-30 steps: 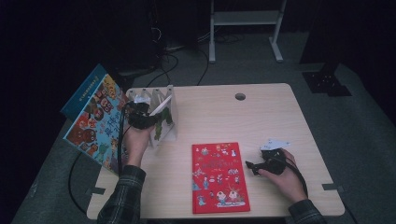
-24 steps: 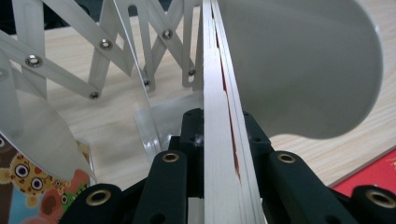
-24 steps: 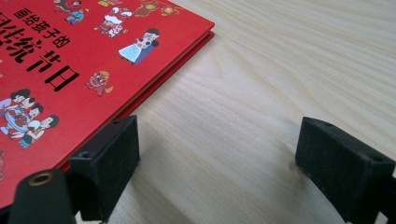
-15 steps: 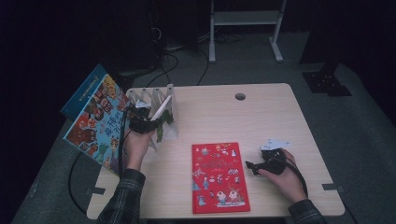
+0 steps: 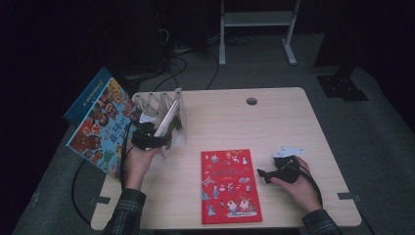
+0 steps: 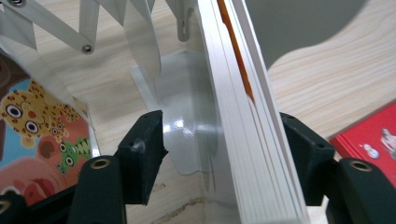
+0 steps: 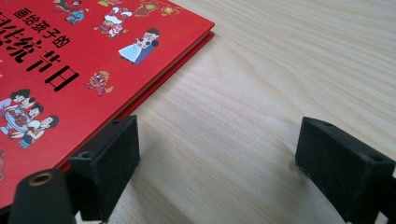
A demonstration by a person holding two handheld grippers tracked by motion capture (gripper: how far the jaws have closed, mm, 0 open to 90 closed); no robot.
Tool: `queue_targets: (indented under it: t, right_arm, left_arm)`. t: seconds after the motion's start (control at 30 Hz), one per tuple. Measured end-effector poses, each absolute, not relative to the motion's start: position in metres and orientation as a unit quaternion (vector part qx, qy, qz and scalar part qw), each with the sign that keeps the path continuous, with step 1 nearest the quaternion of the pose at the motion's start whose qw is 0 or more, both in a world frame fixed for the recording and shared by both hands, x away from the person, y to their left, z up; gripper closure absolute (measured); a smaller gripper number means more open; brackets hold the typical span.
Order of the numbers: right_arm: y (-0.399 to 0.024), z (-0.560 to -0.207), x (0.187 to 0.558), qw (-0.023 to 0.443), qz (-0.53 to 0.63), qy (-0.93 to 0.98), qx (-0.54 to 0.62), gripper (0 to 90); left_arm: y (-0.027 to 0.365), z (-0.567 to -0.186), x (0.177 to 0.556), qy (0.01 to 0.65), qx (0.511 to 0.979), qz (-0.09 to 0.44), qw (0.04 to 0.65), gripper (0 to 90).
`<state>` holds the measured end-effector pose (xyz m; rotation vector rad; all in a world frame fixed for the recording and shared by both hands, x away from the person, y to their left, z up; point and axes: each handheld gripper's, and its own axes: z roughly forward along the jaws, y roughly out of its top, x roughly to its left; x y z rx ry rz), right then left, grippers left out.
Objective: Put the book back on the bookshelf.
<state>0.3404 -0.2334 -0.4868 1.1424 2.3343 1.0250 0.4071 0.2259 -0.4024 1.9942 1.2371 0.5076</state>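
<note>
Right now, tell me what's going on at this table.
A person is shelving picture books. The left gripper has just been opening around a white-edged book standing in the expandable white rack; the book sits between its jaws, the left pad clear of it. The right gripper rests open on the table beside the red book. Another colourful book leans beside the rack.

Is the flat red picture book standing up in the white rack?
No, the flat red picture book lies flat on the light wooden table, apart from the white folding rack.
</note>
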Motion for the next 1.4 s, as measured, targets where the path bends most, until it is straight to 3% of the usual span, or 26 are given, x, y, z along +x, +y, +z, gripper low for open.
queue_targets:
  t: [0.3, 0.6, 0.83, 1.4]
  right_arm:
    - [-0.233, -0.487, 0.340, 0.173, 0.361, 0.823, 0.403, 12.8]
    - [-0.233, -0.487, 0.340, 0.173, 0.361, 0.823, 0.403, 12.8]
    - [-0.233, -0.487, 0.340, 0.173, 0.362, 0.823, 0.403, 12.8]
    - [-0.233, -0.487, 0.340, 0.173, 0.361, 0.823, 0.403, 12.8]
  left_arm:
    - [0.229, -0.403, 0.382, 0.453, 0.788, 0.206, 0.363, 27.1]
    - [0.237, -0.419, 0.362, 0.458, 0.792, 0.196, 0.352, 27.1]
    - [0.235, -0.438, 0.368, 0.461, 0.800, 0.189, 0.333, 27.2]
    - [0.218, -0.449, 0.376, 0.455, 0.796, 0.117, 0.381, 32.9]
